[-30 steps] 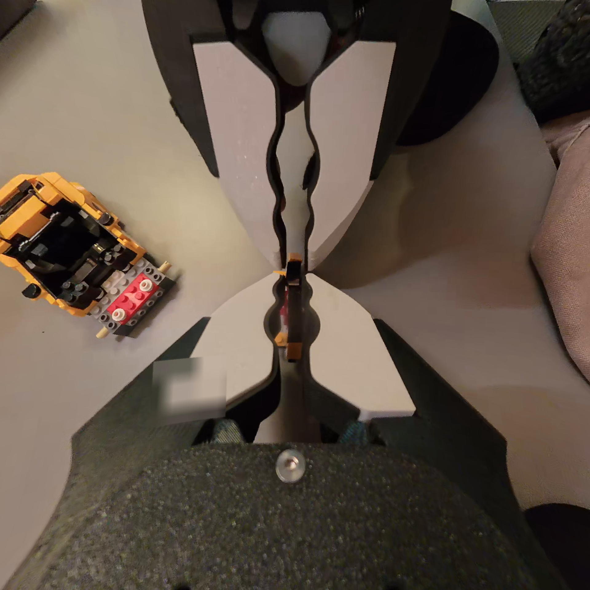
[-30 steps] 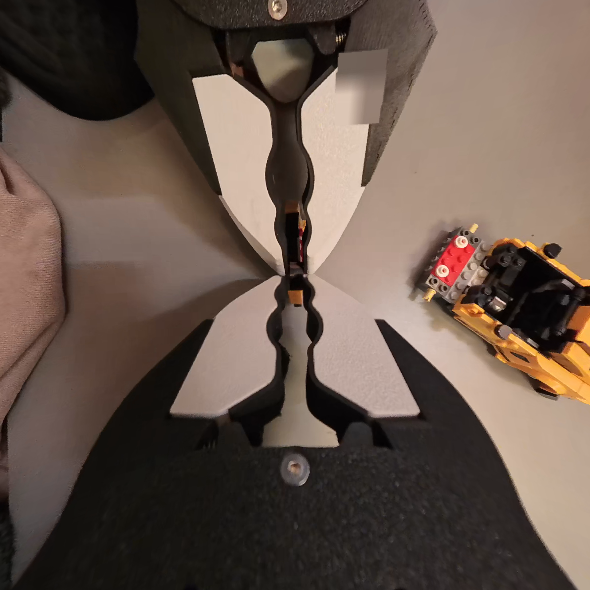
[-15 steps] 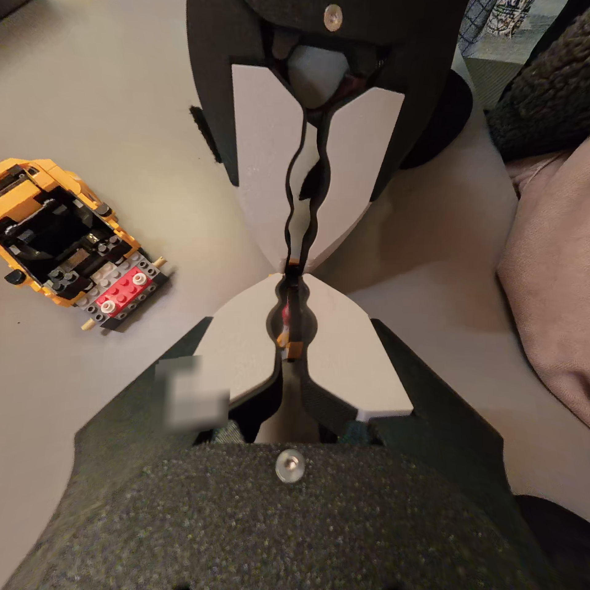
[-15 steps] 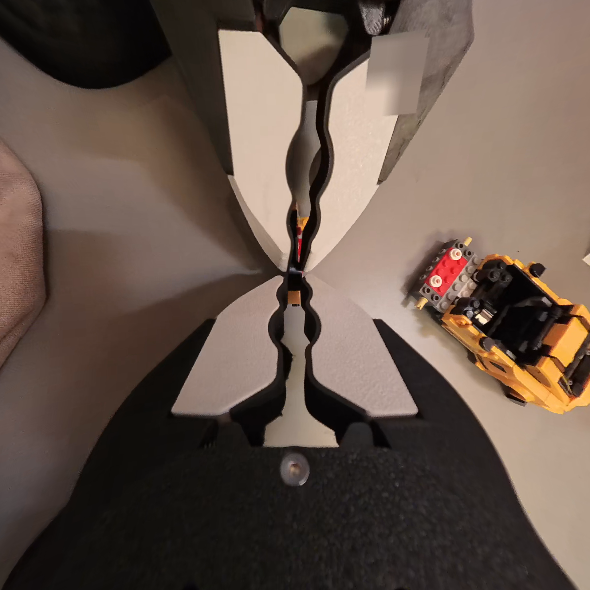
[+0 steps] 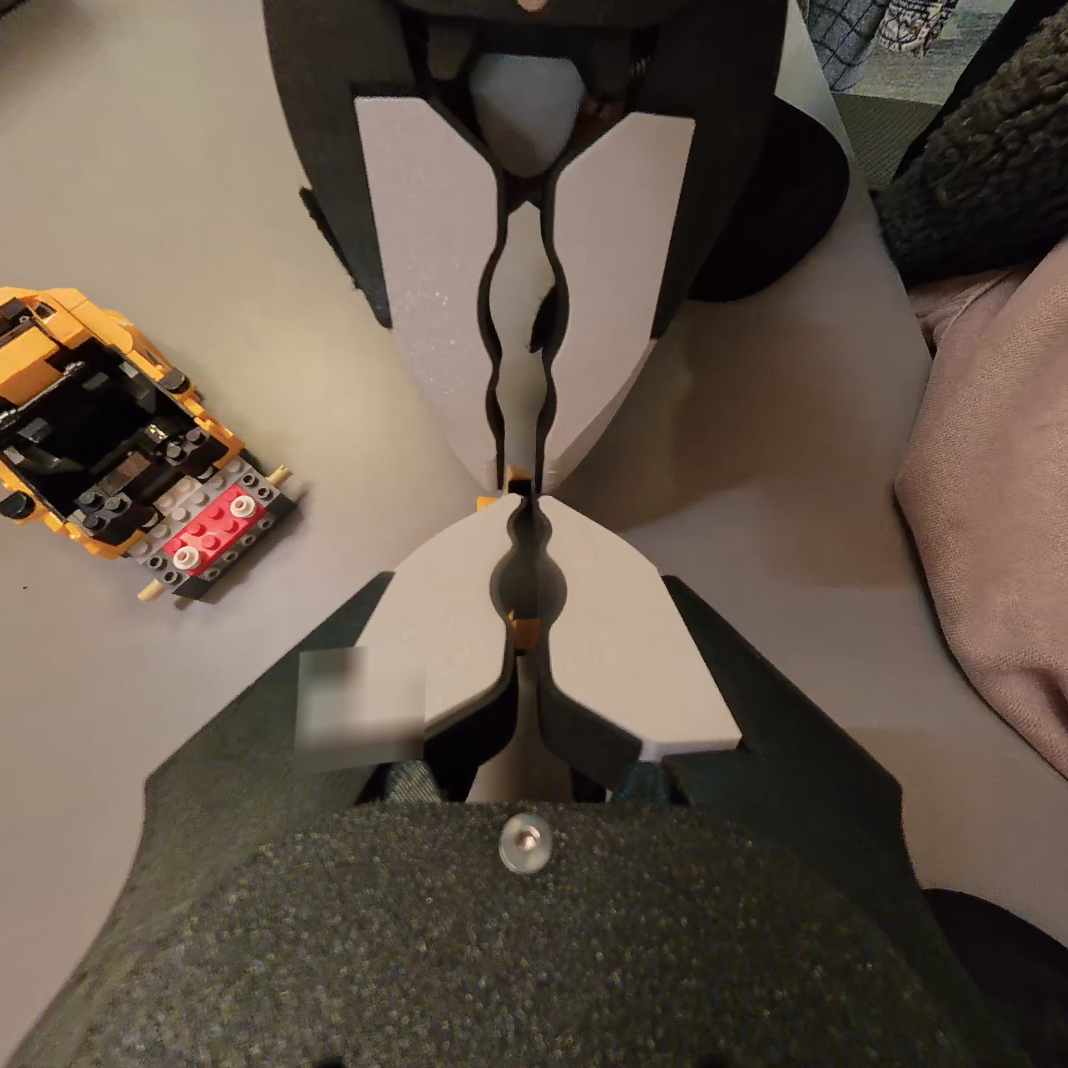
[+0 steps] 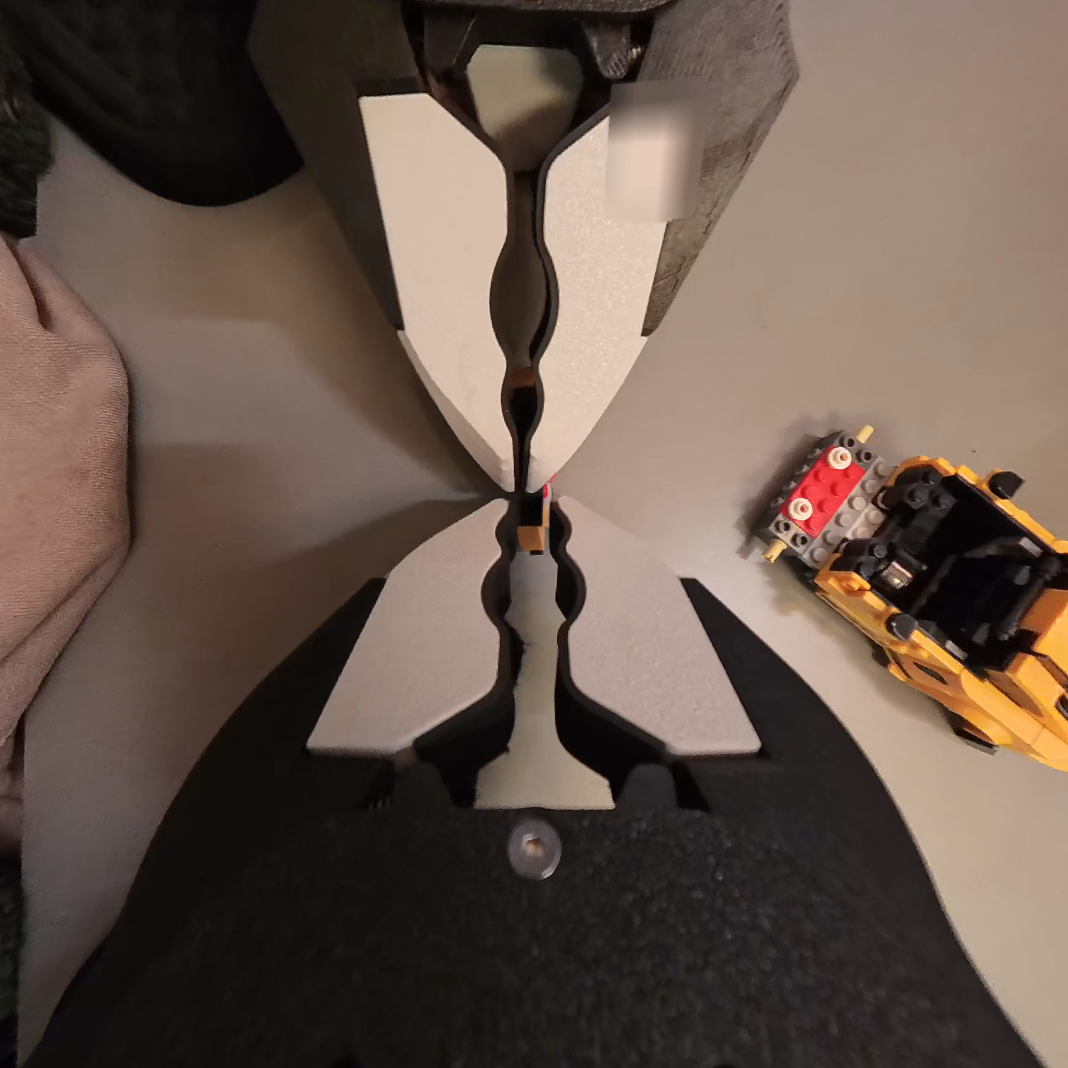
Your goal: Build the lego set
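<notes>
A small orange-and-black brick piece (image 5: 525, 630) sits at centre frame, pinched tip-to-tip between the left gripper (image 5: 523, 520) and right gripper (image 6: 529, 508). The half-built yellow car (image 5: 115, 456) waits at left on the table (image 5: 173, 173). Squeezing straight, without twisting, should seat the piece cleanly.

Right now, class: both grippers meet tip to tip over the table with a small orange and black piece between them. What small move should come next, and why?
Probably press the two grippers gently together. The left gripper and right gripper each seem shut on part of the small orange and black piece, possibly two bits being joined. The yellow car lies apart, untouched.
</notes>
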